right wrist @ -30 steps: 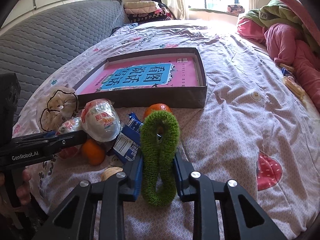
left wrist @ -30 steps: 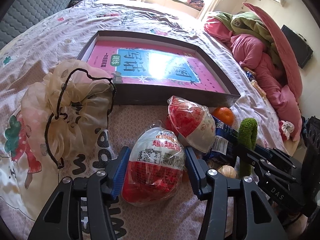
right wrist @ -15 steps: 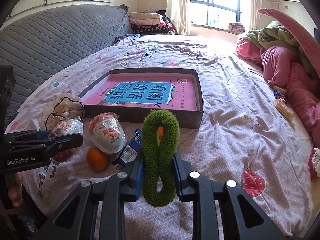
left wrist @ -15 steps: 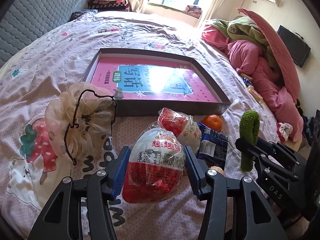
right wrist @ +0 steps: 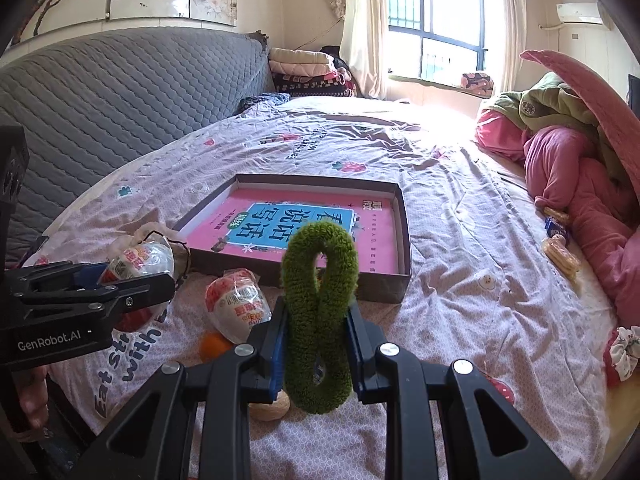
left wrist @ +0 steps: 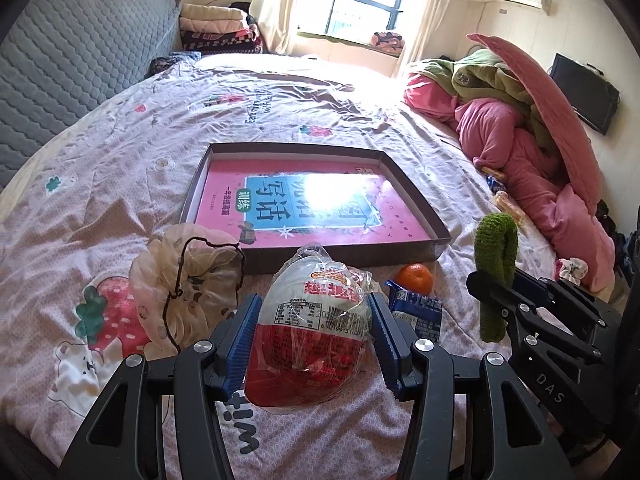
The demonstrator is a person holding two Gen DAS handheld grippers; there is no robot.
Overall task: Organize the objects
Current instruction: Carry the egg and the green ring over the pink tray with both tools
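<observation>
My left gripper (left wrist: 312, 340) is shut on a red-and-white wrapped egg-shaped snack (left wrist: 312, 336) and holds it above the bed; it also shows in the right wrist view (right wrist: 136, 264). My right gripper (right wrist: 318, 344) is shut on a green fuzzy ring (right wrist: 320, 312), also seen in the left wrist view (left wrist: 496, 272). A shallow dark box (left wrist: 416, 200) with a pink book (left wrist: 304, 208) in it lies ahead on the bedspread. A second wrapped egg snack (right wrist: 236, 308) lies in front of the box.
On the bed near the box lie a beige drawstring pouch (left wrist: 188, 276), an orange (left wrist: 416, 278), a blue packet (left wrist: 420, 312) and a small tan round thing (right wrist: 272, 408). Pink and green bedding (left wrist: 520, 128) is piled at right. A grey headboard (right wrist: 100, 112) stands left.
Both grippers have risen and pulled back from the bed with their loads. The box and the loose things now look farther away and lower.
</observation>
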